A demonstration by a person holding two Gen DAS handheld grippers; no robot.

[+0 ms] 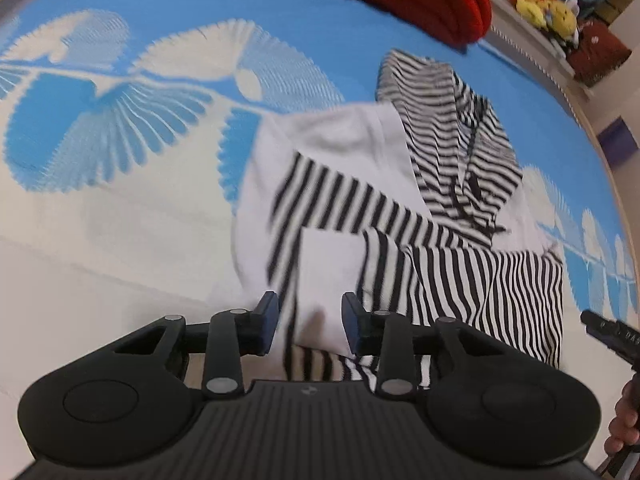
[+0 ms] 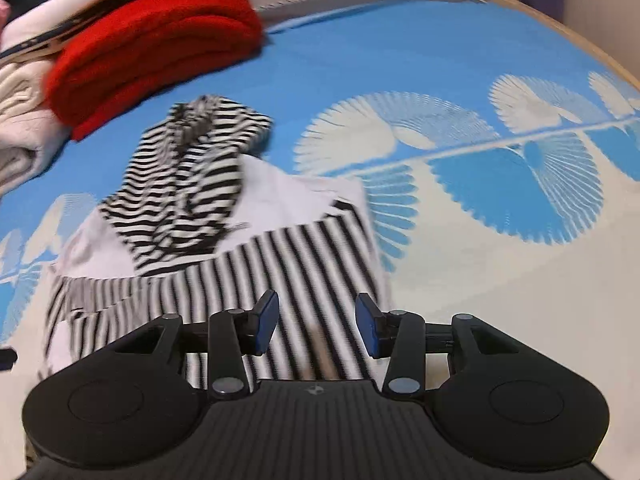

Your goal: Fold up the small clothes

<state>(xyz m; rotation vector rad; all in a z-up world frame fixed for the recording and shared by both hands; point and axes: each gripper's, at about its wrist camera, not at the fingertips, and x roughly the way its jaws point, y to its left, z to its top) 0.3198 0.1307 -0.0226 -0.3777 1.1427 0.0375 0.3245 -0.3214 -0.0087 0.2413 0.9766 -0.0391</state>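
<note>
The striped hooded top point(image 1: 400, 216), soft and light (likely floppy), lies part-folded on the mat point(image 1: 120, 240) near its front edge, best pinched at the hem beneath left gripper point(image 1: 309, 322) and right gripper point(image 2: 316, 326), both apart.

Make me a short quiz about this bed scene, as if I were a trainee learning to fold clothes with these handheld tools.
1. True or false: the left gripper has its jaws shut tight on the striped garment.
2. Which folded item lies just beyond the striped garment on the bedspread?
A. a red sweater
B. a green towel
C. a yellow blanket
3. Fill in: the right gripper hovers with its jaws ____ over the garment's near edge.

Key:
1. False; the jaws stand apart, with cloth seen between them.
2. A, the red sweater.
3. open
</note>
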